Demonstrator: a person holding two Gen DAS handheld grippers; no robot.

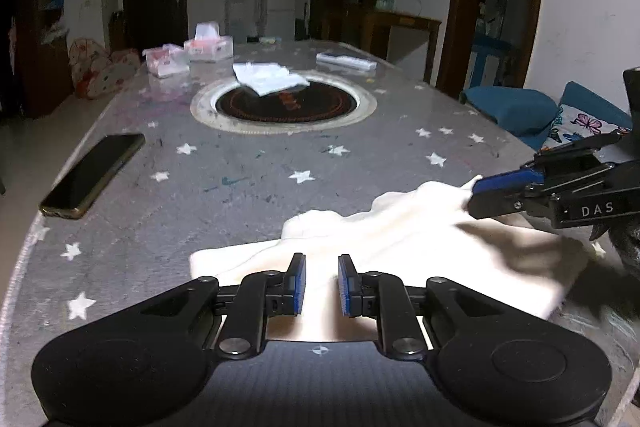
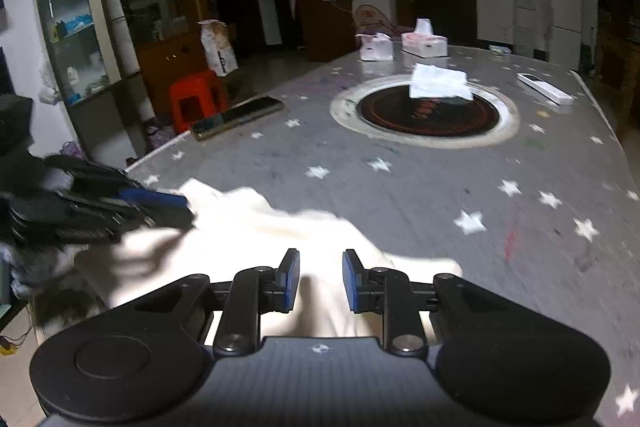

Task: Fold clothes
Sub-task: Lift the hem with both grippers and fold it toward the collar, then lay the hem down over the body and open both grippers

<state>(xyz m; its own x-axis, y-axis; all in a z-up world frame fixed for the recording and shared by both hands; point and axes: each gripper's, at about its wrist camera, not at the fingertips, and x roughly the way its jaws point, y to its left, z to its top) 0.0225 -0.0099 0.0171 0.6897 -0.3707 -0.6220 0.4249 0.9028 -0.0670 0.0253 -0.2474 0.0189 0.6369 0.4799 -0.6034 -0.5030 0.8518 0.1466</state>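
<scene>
Fingers of the left gripper (image 1: 321, 285) are seen parted at the bottom centre of the left wrist view, nothing gripped between them, with the cream garment (image 1: 400, 247) lying just under and beyond them. In the right wrist view the right gripper (image 2: 321, 281) is shown the same way at bottom centre: fingers apart, empty, poised over the same cloth (image 2: 260, 227).

The garment is spread low on the near part of the starred grey surface (image 1: 240, 179), its far edge bunched and rippled, and its right side appears doubled over. Blur hides how many layers there are. A partly folded state is suggested, and by that judgement the rumpled far edge is yet to be smoothed; whether a fold is being set down or the cloth is being reached for cannot be settled.

Farther off, a dark phone (image 1: 94, 175) is seen at the left of the left wrist frame. Beyond it a white cloth (image 1: 270, 78) lies across the round inset plate (image 1: 284, 105), and tissue boxes (image 1: 208, 47) stand at the far end.
</scene>
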